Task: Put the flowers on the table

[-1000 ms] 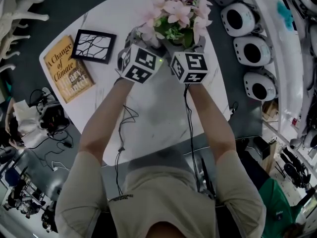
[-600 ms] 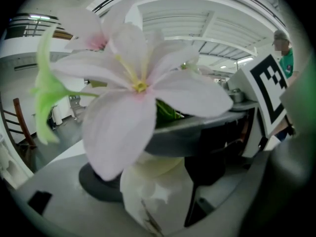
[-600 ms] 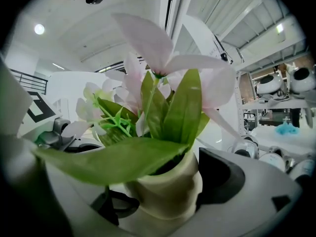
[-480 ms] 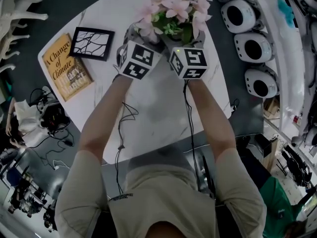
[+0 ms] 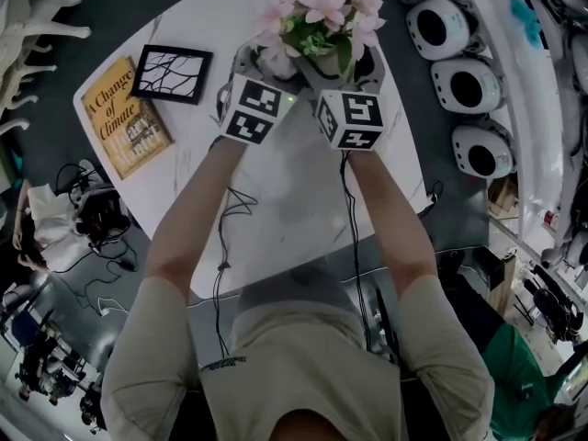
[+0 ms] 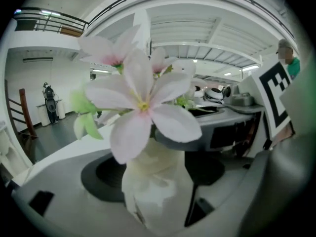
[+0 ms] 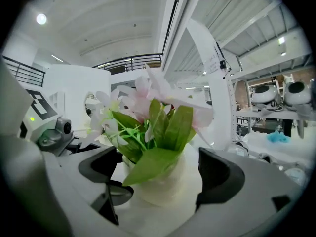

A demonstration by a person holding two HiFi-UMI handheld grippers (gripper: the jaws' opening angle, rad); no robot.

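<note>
A vase of flowers (image 5: 322,21) sits between the jaws of the left gripper (image 5: 253,62) and right gripper (image 5: 363,62) at the table's (image 5: 285,200) far edge, possibly just above it. To its left lies a framed picture (image 5: 172,73), with a book (image 5: 125,118) beside that, further left and nearer.

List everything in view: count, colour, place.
table: 1, white, centre
flowers: 1 bunch, pink with green leaves, far end of the table
vase: 1, white, holds the flowers, between both grippers
book: 1, orange-yellow, table's left edge
picture frame: 1, black, beside the book
domed units: 4, white with dark faces, row right of the table
cables: tangle, black, floor at left
left gripper: 1, jaws on the vase
right gripper: 1, jaws on the vase
forearms: 2, bare, over the table
</note>
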